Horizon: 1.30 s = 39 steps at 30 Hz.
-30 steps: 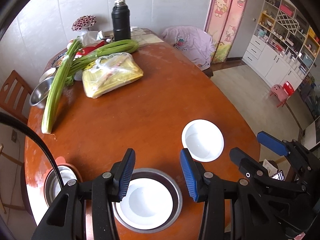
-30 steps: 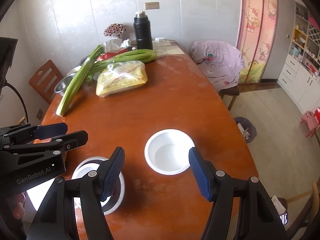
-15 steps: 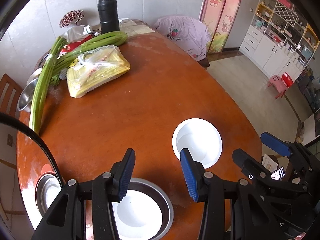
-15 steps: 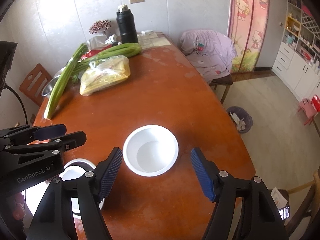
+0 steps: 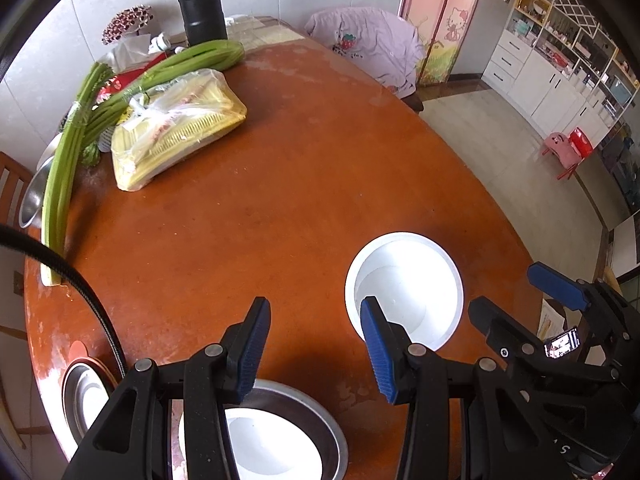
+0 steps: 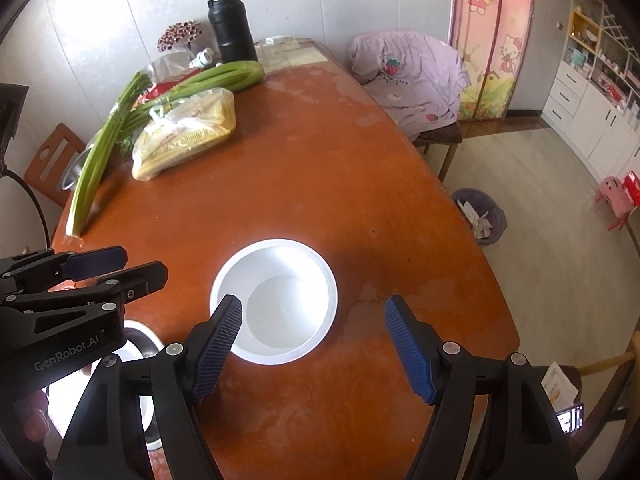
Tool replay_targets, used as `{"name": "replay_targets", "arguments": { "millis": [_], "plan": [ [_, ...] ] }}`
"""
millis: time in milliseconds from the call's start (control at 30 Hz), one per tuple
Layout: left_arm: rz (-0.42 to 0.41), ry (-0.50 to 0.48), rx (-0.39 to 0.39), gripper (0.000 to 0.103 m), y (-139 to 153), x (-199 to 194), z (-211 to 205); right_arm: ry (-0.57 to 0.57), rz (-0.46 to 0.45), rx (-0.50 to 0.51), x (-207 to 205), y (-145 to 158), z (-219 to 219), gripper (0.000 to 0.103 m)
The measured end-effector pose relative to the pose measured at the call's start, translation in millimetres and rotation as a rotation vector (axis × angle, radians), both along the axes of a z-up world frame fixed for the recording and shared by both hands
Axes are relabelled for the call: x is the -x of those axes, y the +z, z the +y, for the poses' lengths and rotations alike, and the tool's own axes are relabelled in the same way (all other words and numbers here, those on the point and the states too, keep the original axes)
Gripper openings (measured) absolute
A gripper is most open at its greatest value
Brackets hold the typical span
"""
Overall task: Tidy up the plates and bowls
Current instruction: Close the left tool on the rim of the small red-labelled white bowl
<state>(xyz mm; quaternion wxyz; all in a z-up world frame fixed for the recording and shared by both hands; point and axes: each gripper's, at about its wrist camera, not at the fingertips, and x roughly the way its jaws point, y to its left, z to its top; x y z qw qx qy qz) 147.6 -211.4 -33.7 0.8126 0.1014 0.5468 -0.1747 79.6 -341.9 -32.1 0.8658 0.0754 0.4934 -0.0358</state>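
Note:
A white bowl [image 6: 276, 300] stands alone on the brown table; it also shows in the left wrist view [image 5: 404, 284]. My right gripper [image 6: 314, 344] is open just in front of it, its left finger [image 6: 218, 340] over the near rim. My left gripper [image 5: 314, 354] is open and empty above the table, with a white bowl inside a metal plate [image 5: 272, 436] below it. That stack shows partly behind my left gripper in the right wrist view [image 6: 138, 360]. Another metal dish with white inside [image 5: 86, 392] sits at the table's near left edge.
At the far left of the table [image 5: 300, 168] lie long green stalks [image 5: 64, 176], a yellow bag of food [image 5: 176, 124], a metal bowl [image 5: 32, 196] and a black flask [image 5: 200, 4]. A chair with purple cloth [image 6: 412, 76] and a bin [image 6: 478, 216] stand right.
Both grippers moved forward and lower over the table. The lone white bowl now lies close between my right fingers, and the stacked bowl has slipped beneath my left gripper.

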Motion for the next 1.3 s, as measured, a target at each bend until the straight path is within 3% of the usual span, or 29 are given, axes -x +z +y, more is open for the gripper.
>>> {"name": "replay_targets", "arguments": {
  "millis": [700,1300],
  "plan": [
    [0.095,-0.037,-0.074,0.047,-46.3,-23.2,-17.6,-0.005,0.117,-0.043,-23.9,-43.8,-12.7,0.075],
    [0.159,-0.059,-0.078,0.047,-70.5,-38.1,-21.9,-0.015,0.185,-0.045,-37.8,-70.2,-15.1,0.073]
  ]
}}
